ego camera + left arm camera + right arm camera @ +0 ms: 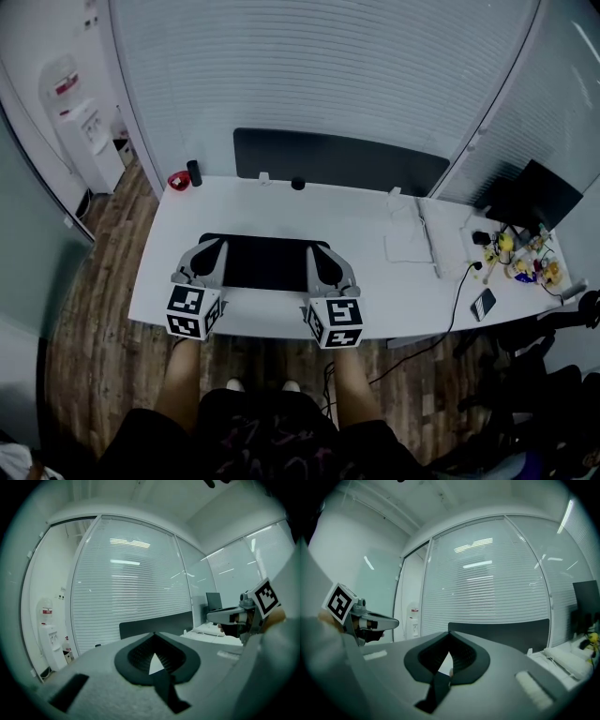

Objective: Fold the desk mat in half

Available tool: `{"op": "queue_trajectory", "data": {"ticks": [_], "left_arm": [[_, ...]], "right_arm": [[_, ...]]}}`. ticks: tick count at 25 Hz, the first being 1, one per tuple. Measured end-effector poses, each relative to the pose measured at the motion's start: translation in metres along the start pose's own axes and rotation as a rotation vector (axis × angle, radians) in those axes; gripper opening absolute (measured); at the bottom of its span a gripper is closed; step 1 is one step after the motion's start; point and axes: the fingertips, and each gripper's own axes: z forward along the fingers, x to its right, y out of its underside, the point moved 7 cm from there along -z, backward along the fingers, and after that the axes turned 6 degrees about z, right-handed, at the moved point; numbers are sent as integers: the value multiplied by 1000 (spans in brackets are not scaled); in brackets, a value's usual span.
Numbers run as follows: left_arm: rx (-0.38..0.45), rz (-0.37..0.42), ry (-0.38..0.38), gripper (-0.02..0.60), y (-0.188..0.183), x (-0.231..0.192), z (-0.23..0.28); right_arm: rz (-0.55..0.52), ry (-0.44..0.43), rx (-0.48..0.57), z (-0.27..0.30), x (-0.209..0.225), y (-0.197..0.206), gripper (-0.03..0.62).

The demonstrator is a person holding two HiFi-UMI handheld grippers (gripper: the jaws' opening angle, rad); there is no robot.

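Observation:
A black desk mat (pixel 264 264) lies flat on the white desk (pixel 281 211), near its front edge. My left gripper (pixel 208 246) rests over the mat's left end and my right gripper (pixel 328 249) over its right end. Both point away from me. In the left gripper view the left gripper (pixel 153 634) has its jaws shut, with only a sliver of white desk showing behind them. The right gripper (pixel 451 633) looks the same in its own view. No mat shows between either pair of pads. Each gripper appears in the other's view: the right gripper (pixel 225 616) and the left gripper (pixel 389 620).
A red cup (pixel 178 180) and a black cylinder (pixel 194 173) stand at the desk's back left. A dark panel (pixel 337 161) runs behind the desk. White papers (pixel 410 246), a phone (pixel 484 303), small toys (pixel 525 261) and a monitor (pixel 532 197) fill the right side.

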Motion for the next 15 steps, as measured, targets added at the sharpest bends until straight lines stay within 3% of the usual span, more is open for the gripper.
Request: {"op": "queue_trajectory", "data": {"ticks": [15], "left_arm": [[7,10,29,0,1,-1,-3]], "right_arm": [[0,15,2,-5,-2,1,8]]}}
